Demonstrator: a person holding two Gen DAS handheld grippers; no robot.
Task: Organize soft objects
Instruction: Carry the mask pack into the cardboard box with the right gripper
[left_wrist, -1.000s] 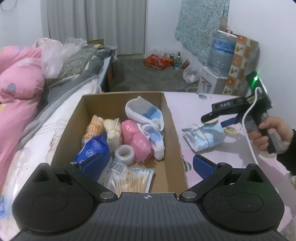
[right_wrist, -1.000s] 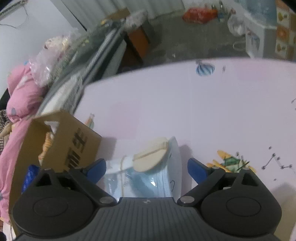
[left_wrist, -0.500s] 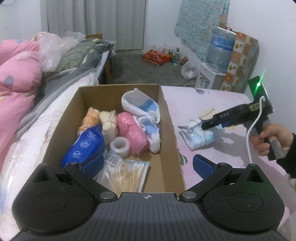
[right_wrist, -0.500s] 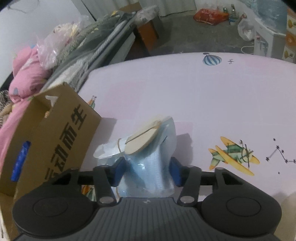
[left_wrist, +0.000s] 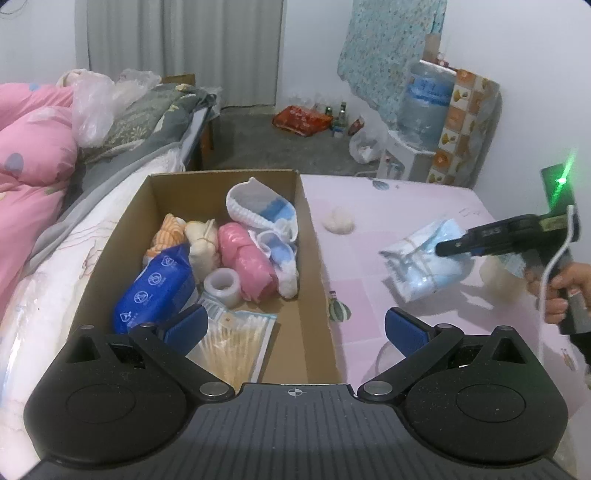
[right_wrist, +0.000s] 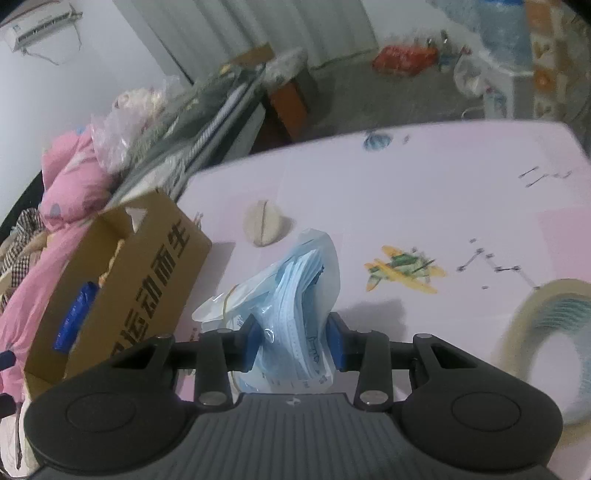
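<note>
My right gripper (right_wrist: 294, 341) is shut on a clear bag of light blue face masks (right_wrist: 295, 295), lifted off the pink table cover (right_wrist: 424, 192); the bag of masks (left_wrist: 424, 266) also shows in the left wrist view, hanging from the right gripper (left_wrist: 443, 246). The cardboard box (left_wrist: 317, 258) stands to the left and holds several soft things: a blue pack (left_wrist: 155, 291), a pink roll (left_wrist: 245, 266), white-and-blue socks (left_wrist: 266, 210). My left gripper (left_wrist: 295, 326) hangs open over the box's near right corner. A round beige pad (right_wrist: 264, 227) lies on the table beyond the bag.
A roll of tape (right_wrist: 550, 350) sits at the right of the table, close to the right gripper. A bed with pink bedding (left_wrist: 33, 173) flanks the box on the left. A water dispenser (left_wrist: 424, 107) stands past the far table edge.
The right gripper closed on the bag of masks and lifted it off the table, drawing it back to the right; the beige pad that lay on the bag now rests on the table.
</note>
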